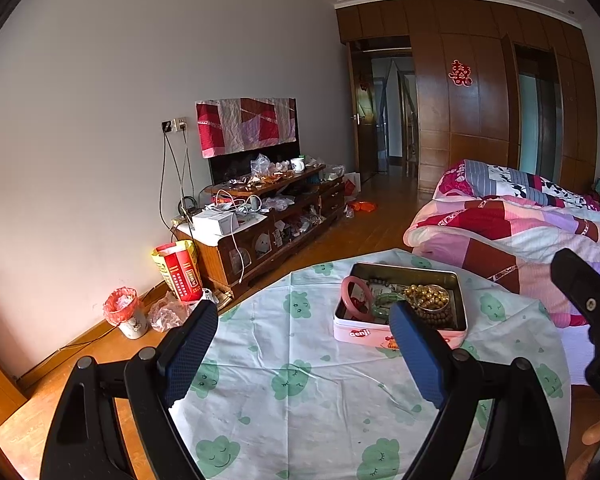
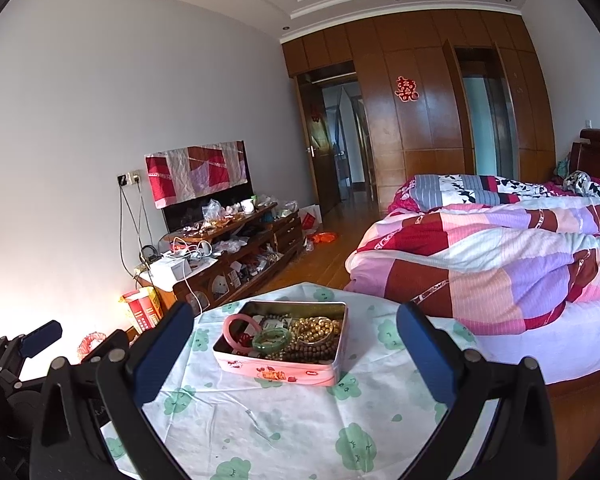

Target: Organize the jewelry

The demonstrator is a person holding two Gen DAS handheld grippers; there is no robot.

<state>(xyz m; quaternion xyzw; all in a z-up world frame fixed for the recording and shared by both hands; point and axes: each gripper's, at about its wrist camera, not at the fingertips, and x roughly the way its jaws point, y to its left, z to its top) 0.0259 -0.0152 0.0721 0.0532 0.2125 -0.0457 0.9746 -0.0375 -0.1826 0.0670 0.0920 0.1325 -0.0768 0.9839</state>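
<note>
A round table [image 2: 260, 420] under a white cloth printed with green cloud faces fills the lower frame; right of its centre sits an open pink rectangular metal tin [image 2: 284, 368] of jewelry.

Glossy metal tin [image 2: 284, 372], matt creased cotton-look tablecloth [image 2: 260, 420], shiny gold beads [image 2: 316, 328], polished wood floor [image 1: 364, 232].

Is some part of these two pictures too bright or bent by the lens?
Left wrist view: the wall curves from fisheye distortion, with warm glare near the red bag. Right wrist view: the lower left wall is overexposed; the tin stays sharp.
</note>
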